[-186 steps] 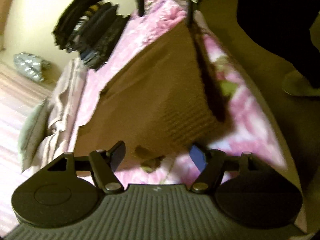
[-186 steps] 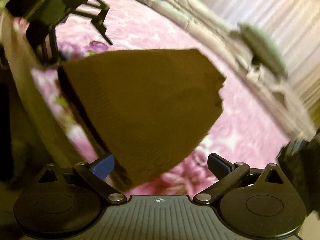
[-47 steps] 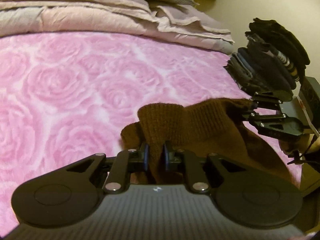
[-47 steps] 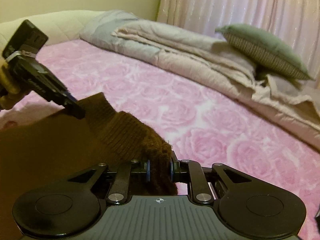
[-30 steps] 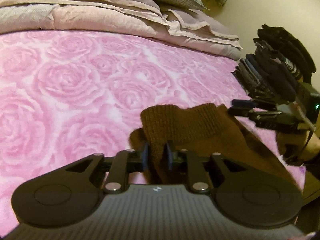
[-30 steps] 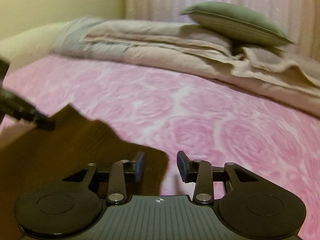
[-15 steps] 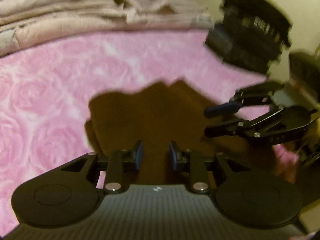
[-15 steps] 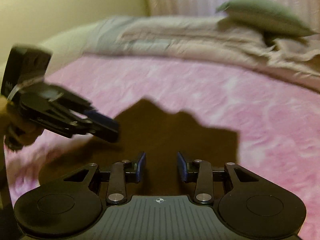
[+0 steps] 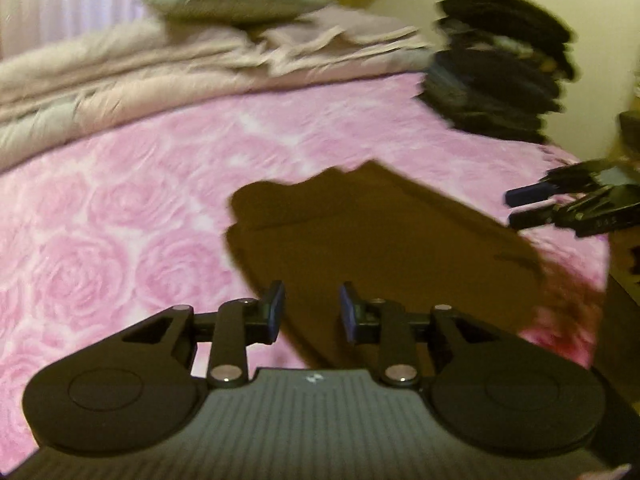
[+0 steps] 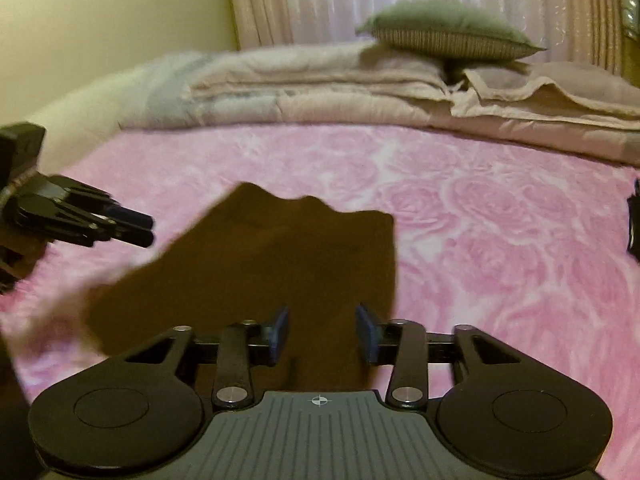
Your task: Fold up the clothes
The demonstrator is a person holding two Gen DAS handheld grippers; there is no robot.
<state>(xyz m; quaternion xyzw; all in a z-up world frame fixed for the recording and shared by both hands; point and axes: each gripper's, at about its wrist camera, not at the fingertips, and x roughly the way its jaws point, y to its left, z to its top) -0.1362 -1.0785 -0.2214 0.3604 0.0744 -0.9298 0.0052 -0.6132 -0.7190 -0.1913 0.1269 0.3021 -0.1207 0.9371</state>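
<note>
Garment: the brown knit lay folded and flat on the pink rose bedspread, near the bed's near edge, touching neither tool.

Left tool: the left tool hung released, fingers apart with nothing between them, just over the garment's near-left edge.

Right tool: the right tool was likewise released and empty, poised over the near end of the knit; seen from the left camera it sat off to the garment's right side.

Key relation: the garment lay directly ahead of both tools, between them, its long axis running from the near edge of the bed away toward the duvet. In the right view its far edge looked uneven, with two bumps. Neither tool seemed clearly nearer; each appeared to flank one long side.

Surroundings: a green pillow rested on the duvet, and a stack of dark folded clothes stood at the far right of the bed, well apart from the knit.

Judgement: this piece looked finished or nearly so; the next move probably called for a two-sided pickup toward that stack.
</note>
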